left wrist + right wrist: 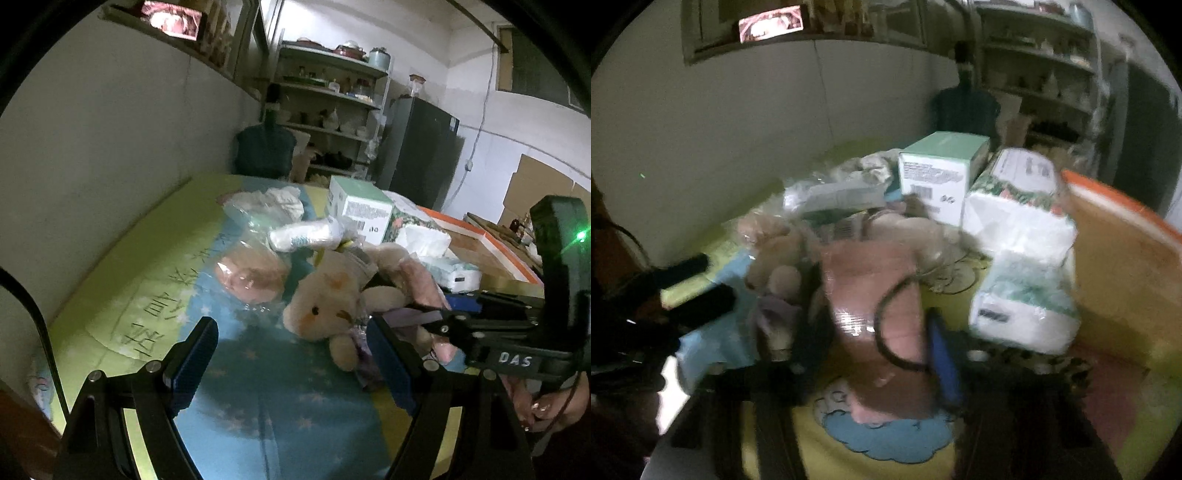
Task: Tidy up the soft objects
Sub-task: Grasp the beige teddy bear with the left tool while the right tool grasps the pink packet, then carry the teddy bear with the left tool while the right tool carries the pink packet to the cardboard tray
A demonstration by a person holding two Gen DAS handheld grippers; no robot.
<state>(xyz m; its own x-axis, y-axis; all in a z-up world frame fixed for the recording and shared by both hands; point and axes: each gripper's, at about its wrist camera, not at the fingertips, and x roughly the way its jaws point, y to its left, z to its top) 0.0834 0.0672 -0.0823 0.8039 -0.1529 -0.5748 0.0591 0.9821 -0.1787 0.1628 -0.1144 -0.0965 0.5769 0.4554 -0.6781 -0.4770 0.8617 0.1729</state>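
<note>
While the left gripper [295, 354] hangs low over the play mat [258, 387], its two blue-padded fingers [195, 354] stand wide apart with only mat between them; released, holding nothing. Just ahead of its right finger lies a cream plush rabbit [325, 310], face up on the blue starred patch, touching or nearly touching that finger's tip.

Right gripper [875, 343] comes in from the far side of the rabbit. Its jaws straddle a pink soft toy wrapped in clear plastic [860, 288] that lies against the rabbit; a blue pad [943, 365] sits at the toy's right flank. Right wrist view is motion-blurred, so I cannot tell whether the pads are pressing the toy or only bracketing it. A hand [550, 402] grips that tool's handle at the edge of the left view.

Beyond the rabbit: a clear bag with something pink-brown inside [251, 273], a white roll in plastic [306, 236], crumpled white stuff [280, 201]. Right of these, wrapped tissue packs [1023, 258], stacked. Behind them a pale green box [354, 206], upright. An orange-edged board [1123, 236] leans at the right.

Farther back: a large blue water jug [264, 151], open shelves [332, 96] of crockery, a dark fridge [421, 147].
</note>
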